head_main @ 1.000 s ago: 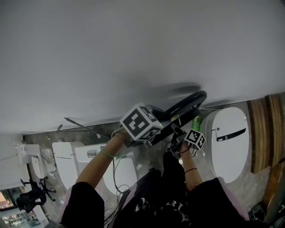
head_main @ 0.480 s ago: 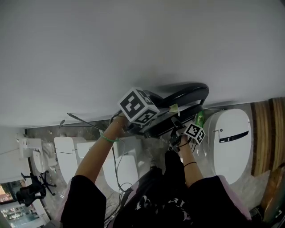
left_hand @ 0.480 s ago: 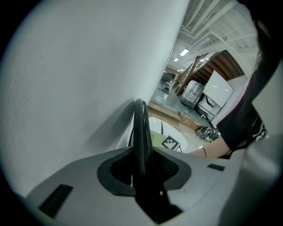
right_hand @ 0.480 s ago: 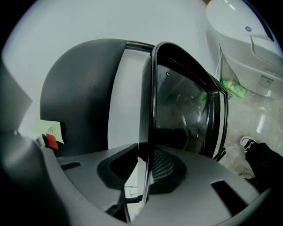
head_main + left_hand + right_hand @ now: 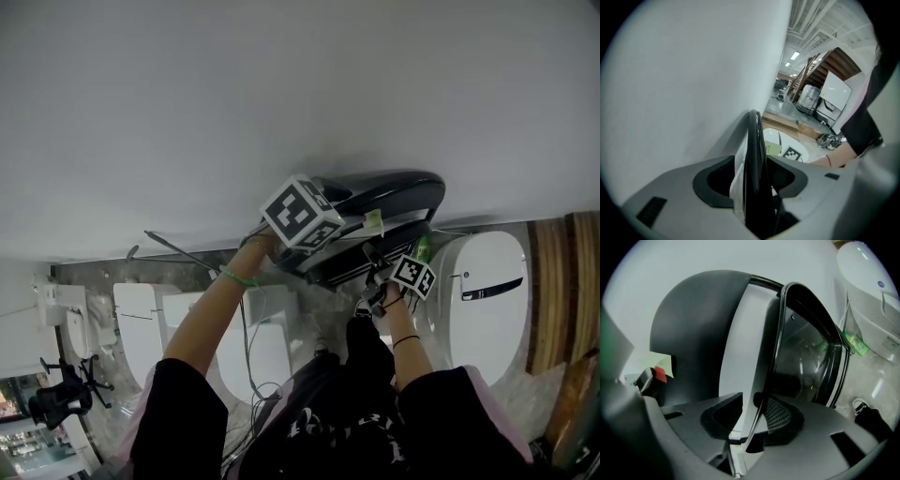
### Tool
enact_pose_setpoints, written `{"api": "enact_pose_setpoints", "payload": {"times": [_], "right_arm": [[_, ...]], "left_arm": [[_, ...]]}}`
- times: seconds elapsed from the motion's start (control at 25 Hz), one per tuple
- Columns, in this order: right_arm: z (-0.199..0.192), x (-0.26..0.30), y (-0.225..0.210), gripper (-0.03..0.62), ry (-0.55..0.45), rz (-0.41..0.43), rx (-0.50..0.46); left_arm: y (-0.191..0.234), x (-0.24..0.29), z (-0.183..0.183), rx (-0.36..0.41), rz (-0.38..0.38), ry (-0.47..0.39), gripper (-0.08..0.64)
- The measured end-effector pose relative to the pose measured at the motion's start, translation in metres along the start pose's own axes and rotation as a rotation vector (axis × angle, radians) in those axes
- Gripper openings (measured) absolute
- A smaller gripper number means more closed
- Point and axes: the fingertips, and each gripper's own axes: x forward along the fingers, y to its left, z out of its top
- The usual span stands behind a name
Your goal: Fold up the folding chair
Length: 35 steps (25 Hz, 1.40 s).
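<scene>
The black folding chair (image 5: 398, 192) leans flat against the white wall. In the left gripper view its black edge (image 5: 754, 140) runs up between the jaws of my left gripper (image 5: 752, 177). Those jaws are opening, and a gap shows on each side of the edge. In the head view the left gripper's marker cube (image 5: 300, 214) sits at the chair's left end. My right gripper (image 5: 751, 417) has the chair's thin rim (image 5: 774, 348) between its jaws, which are also opening, with white showing between the left pad and the rim. Its marker cube (image 5: 412, 274) is below the chair's right end.
A white toilet-like unit (image 5: 483, 281) stands to the right of the chair, with a green bottle (image 5: 421, 247) beside it. More white units (image 5: 136, 323) stand at the left. Wooden boards (image 5: 553, 281) line the far right. A small label (image 5: 374, 222) hangs on the chair.
The chair has swung up and lies flatter against the wall. My left gripper rose and shifted right along it. The right gripper hardly moved.
</scene>
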Motion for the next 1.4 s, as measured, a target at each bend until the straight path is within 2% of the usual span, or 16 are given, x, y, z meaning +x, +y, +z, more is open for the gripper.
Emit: {"api": "enact_pose_setpoints", "payload": {"times": [0.12, 0.24, 0.4, 0.56, 0.76, 0.96, 1.08, 1.2, 1.28, 1.4], "right_arm": [[-0.011, -0.013, -0.005, 0.118, 0.049, -0.02, -0.06], [-0.028, -0.035, -0.015, 0.118, 0.089, -0.082, -0.137], [-0.047, -0.074, -0.003, 0.117, 0.088, -0.066, -0.18], [-0.057, -0.109, 0.033, 0.117, 0.042, -0.018, -0.248], [-0.086, -0.135, 0.074, 0.115, 0.017, -0.014, -0.39], [-0.14, -0.162, 0.114, 0.107, -0.028, -0.007, -0.475], [-0.178, -0.187, 0.134, 0.103, -0.058, 0.006, -0.512], [-0.211, -0.21, 0.149, 0.094, -0.078, 0.025, -0.522], [-0.231, -0.227, 0.157, 0.089, -0.085, 0.035, -0.535], [-0.257, -0.252, 0.158, 0.083, -0.096, 0.03, -0.557]], "left_arm": [[0.007, -0.006, -0.001, -0.022, 0.073, -0.072, 0.233], [0.009, -0.023, -0.001, -0.045, 0.142, -0.126, 0.235], [0.007, -0.065, -0.005, -0.16, 0.236, -0.287, 0.233], [-0.021, -0.107, -0.026, -0.301, 0.226, -0.461, 0.233], [-0.071, -0.133, -0.082, -0.453, 0.226, -0.589, 0.223], [-0.126, -0.156, -0.144, -0.638, 0.179, -0.744, 0.126], [-0.161, -0.161, -0.181, -0.663, 0.179, -0.744, 0.07], [-0.198, -0.16, -0.217, -0.608, 0.214, -0.658, 0.008], [-0.224, -0.159, -0.235, -0.58, 0.222, -0.622, 0.003], [-0.266, -0.156, -0.256, -0.584, 0.205, -0.609, 0.003]]}}
